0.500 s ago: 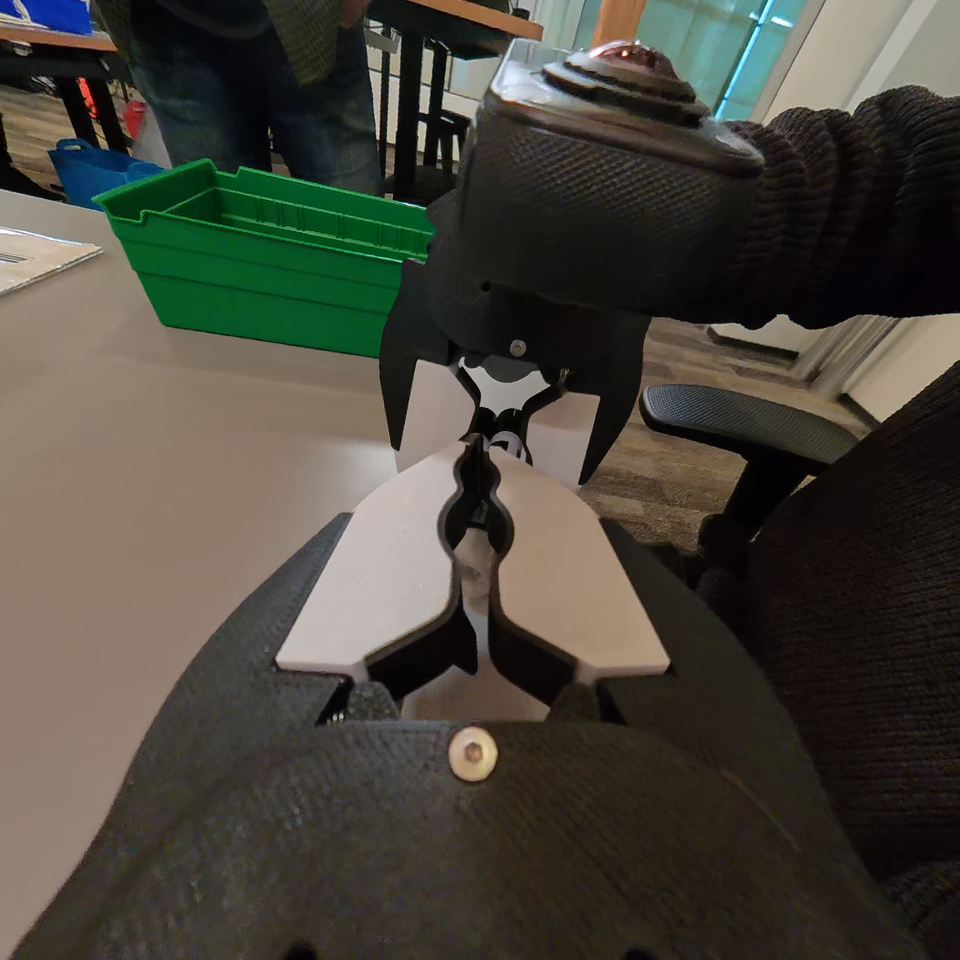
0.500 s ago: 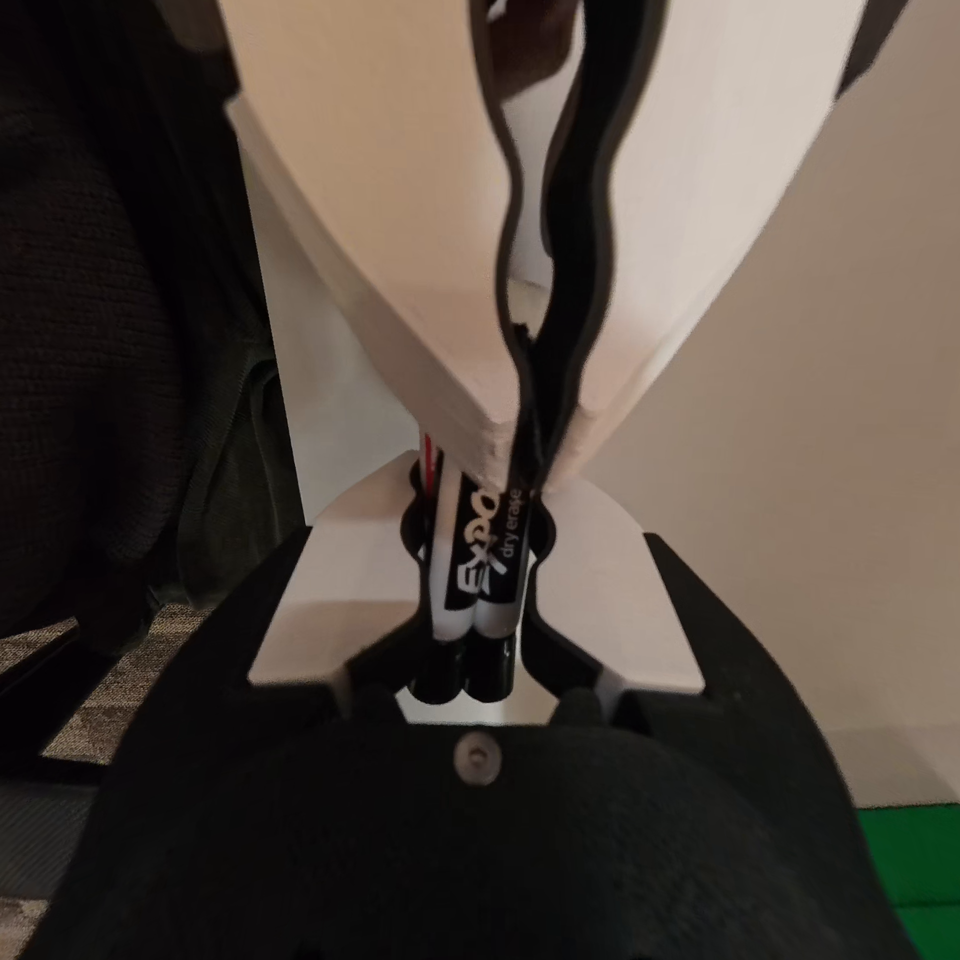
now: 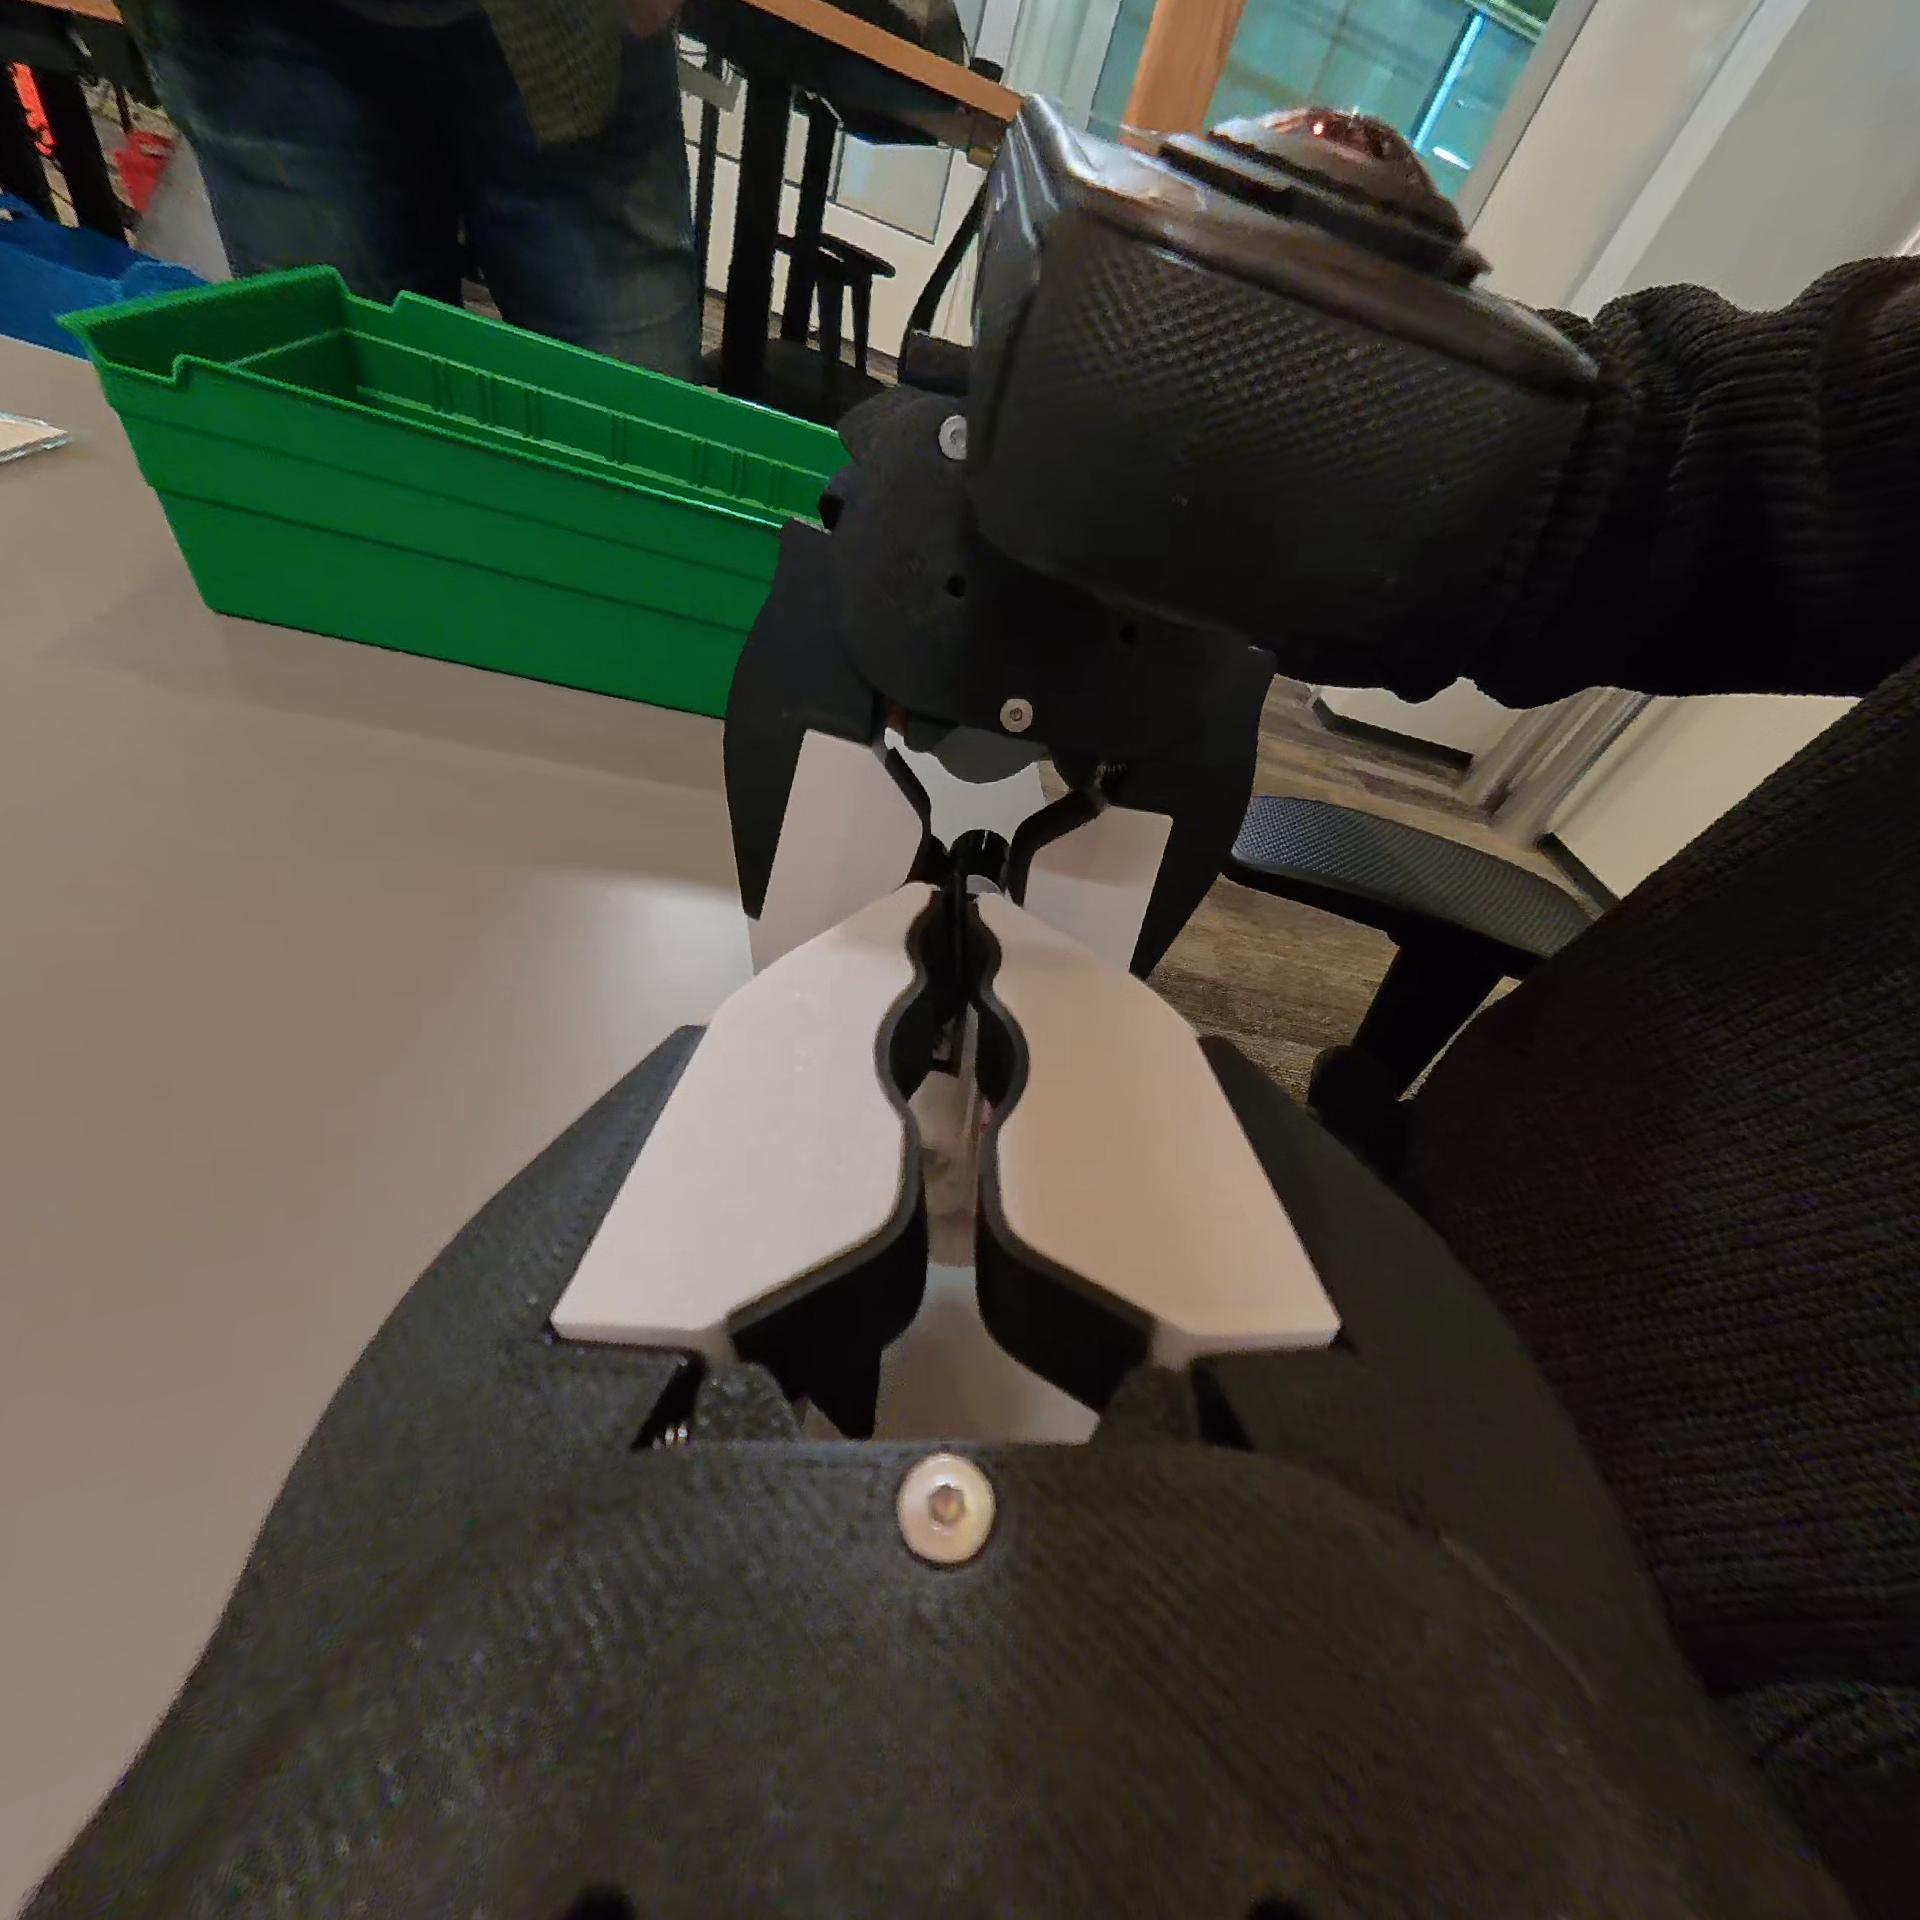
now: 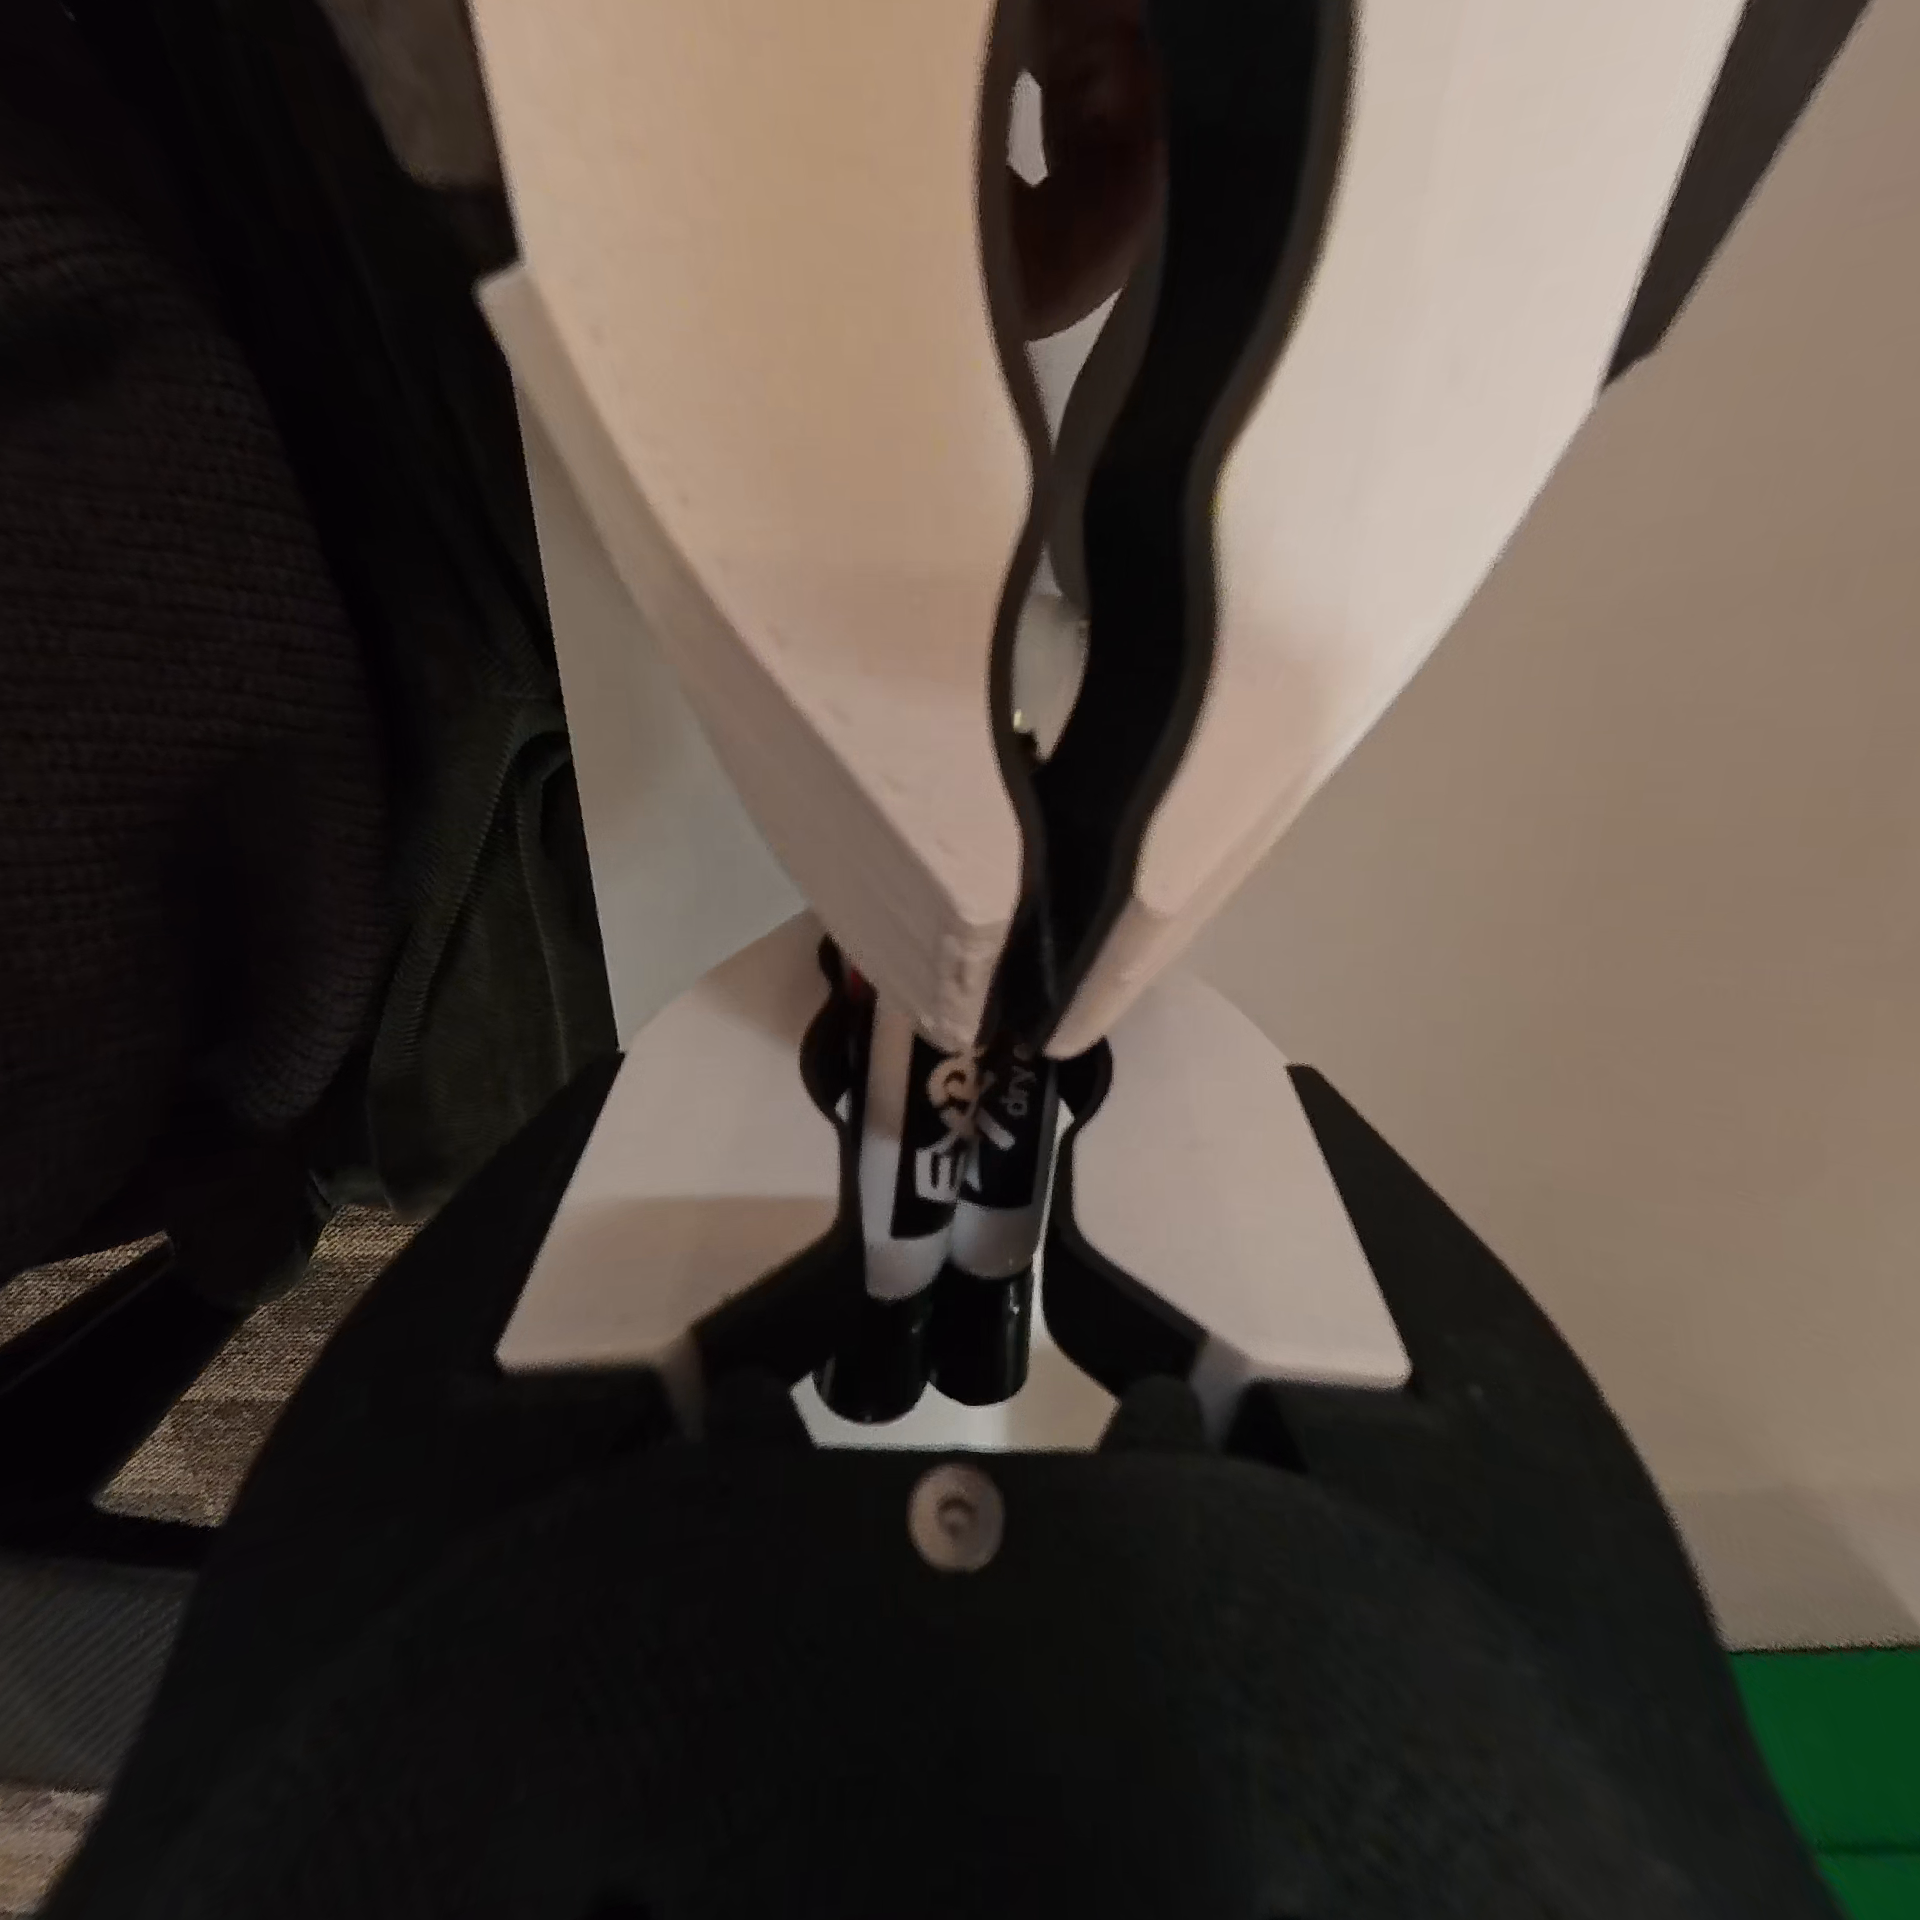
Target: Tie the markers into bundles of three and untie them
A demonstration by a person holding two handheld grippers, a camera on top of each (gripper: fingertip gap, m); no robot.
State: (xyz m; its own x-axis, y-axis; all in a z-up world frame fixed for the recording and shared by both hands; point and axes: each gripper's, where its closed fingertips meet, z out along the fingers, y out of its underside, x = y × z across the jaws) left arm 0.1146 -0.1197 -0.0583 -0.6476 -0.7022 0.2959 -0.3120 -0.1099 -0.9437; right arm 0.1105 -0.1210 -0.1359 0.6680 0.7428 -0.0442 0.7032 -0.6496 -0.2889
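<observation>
Since half a second ago, slightly lower between the right gripper's [image 4: 951,1164] closed fingers: markers [image 4: 961,1216], clamped. Meeting them tip to tip, left gripper [image 3: 961,914], pinched on a thin black band [image 4: 1039,935]. Behind on the table [image 3: 312,935], a green bin [image 3: 436,520].

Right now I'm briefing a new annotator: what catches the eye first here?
Two hand-held grippers meet tip to tip above the table edge: the right hand-held gripper clamps a bundle of markers, and the left hand-held gripper pinches a thin black band at it. A green bin sits behind on the grey table.
</observation>
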